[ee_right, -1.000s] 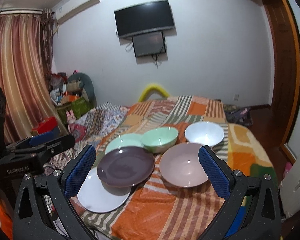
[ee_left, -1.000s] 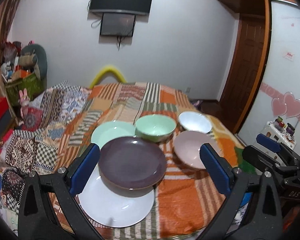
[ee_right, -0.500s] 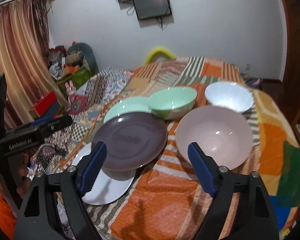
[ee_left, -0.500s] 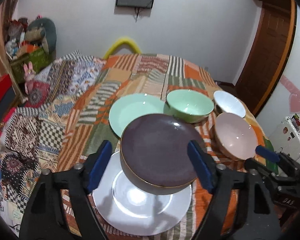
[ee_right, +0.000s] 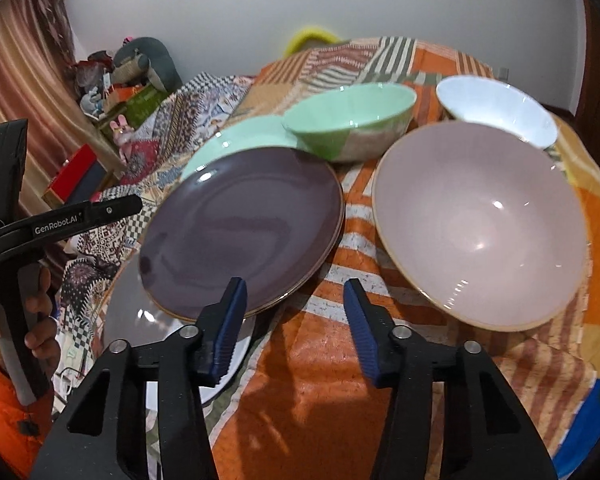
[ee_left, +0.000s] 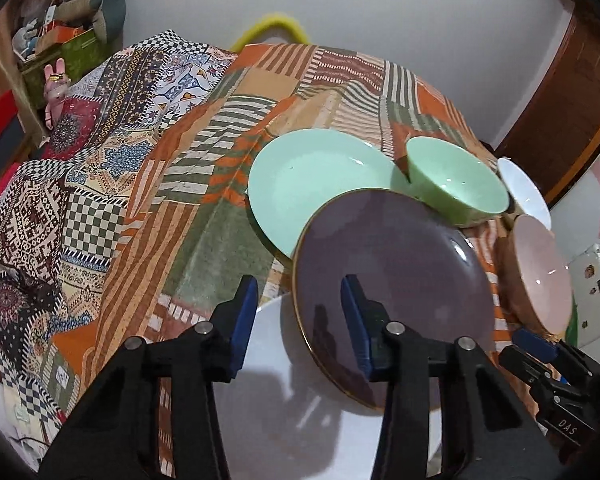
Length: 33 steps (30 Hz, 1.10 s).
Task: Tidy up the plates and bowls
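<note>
A dark purple plate [ee_left: 396, 280] [ee_right: 244, 224] lies tilted on a white plate [ee_left: 284, 412] [ee_right: 140, 320] at the bed's near edge. A mint green plate [ee_left: 308, 184] [ee_right: 236, 136], a mint green bowl [ee_left: 456, 184] [ee_right: 352, 120], a white bowl [ee_left: 524, 192] [ee_right: 496, 108] and a pink bowl [ee_left: 540, 272] [ee_right: 480, 220] lie behind and to the right. My left gripper [ee_left: 300, 320] is open, straddling the purple plate's left rim. My right gripper [ee_right: 296, 320] is open, just right of the purple plate's near rim, over the bedspread.
The dishes lie on a bed with an orange patchwork bedspread [ee_right: 340, 380] [ee_left: 204, 184]. Patterned cloths [ee_left: 60, 184], boxes and stuffed toys [ee_right: 140, 64] are piled at the left. A wooden door [ee_left: 572, 88] is at the right.
Both grippers have moved down and closer to the dishes and their jaws have narrowed. The left one has shifted to the purple plate's left rim, the right one to its near right rim.
</note>
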Motion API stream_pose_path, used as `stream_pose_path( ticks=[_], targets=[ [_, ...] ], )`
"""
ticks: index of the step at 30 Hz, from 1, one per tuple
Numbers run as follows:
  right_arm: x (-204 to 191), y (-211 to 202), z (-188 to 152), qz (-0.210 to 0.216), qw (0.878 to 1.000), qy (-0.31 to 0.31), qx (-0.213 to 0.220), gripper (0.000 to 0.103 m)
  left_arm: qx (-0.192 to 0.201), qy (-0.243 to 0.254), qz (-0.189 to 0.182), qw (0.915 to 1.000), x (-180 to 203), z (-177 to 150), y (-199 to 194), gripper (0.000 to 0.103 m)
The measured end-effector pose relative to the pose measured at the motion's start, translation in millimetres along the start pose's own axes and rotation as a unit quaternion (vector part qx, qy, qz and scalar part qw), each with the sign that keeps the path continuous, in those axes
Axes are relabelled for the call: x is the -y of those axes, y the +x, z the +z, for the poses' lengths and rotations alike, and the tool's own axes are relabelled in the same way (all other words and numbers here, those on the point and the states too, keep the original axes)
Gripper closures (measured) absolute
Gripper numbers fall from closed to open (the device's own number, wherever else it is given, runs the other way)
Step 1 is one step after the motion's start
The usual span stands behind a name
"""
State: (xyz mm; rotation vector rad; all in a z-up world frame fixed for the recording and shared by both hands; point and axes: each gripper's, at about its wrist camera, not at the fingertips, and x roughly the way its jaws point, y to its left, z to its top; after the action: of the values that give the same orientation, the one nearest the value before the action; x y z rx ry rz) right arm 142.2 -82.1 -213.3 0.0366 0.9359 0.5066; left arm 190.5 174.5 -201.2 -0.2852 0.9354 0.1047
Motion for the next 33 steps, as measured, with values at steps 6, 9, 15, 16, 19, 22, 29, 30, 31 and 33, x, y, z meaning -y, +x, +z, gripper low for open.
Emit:
stream_pose_path(
  ticks=[6,9,15,16,19,22,29,30,31,33],
  targets=[
    [2.8,14.0,4.0,-0.003,1.0,0.012,-0.014,0.069,-0.004,-0.002,-0.017,0.9998,0.4,9.2,19.0,0.072],
    [4.1,18.5,8.0,-0.004,1.0,0.018,-0.016,0.072,-0.009,-0.003,-0.024,0.9997,-1.7,14.3,27.4,0.078],
    [7.6,29.0,15.5,-0.003,0.999,0.033,-0.021,0.077,-0.017,-0.001,-0.029,0.9994,-3.2,22.4,39.0,0.085],
    [8.3,30.9,16.4,-0.001,0.999,0.037,-0.021,0.077,-0.018,-0.001,-0.032,0.9993,-3.3,23.8,40.7,0.085],
    [9.8,34.5,16.9,0.0,0.999,0.044,-0.021,0.077,-0.021,0.005,-0.028,0.9994,-1.1,26.3,46.9,0.085],
    [10.4,35.4,18.2,0.004,0.998,0.057,-0.021,0.077,-0.034,0.008,-0.031,0.9989,0.7,26.5,56.1,0.085],
    [12.2,33.2,16.7,0.002,0.998,0.054,-0.015,0.081,-0.039,0.006,-0.041,0.9984,-1.2,22.6,55.4,0.086],
    [11.9,32.5,16.6,0.001,0.999,0.052,-0.014,0.081,-0.04,0.007,-0.041,0.9983,-0.9,20.7,54.2,0.086],
    [11.5,31.8,15.9,-0.001,0.999,0.048,-0.014,0.081,-0.041,0.012,-0.039,0.9983,-0.1,18.8,52.3,0.086],
    [10.8,30.6,16.6,-0.003,0.999,0.044,-0.014,0.081,-0.045,0.02,-0.035,0.9982,2.5,15.1,49.2,0.086]
  ],
)
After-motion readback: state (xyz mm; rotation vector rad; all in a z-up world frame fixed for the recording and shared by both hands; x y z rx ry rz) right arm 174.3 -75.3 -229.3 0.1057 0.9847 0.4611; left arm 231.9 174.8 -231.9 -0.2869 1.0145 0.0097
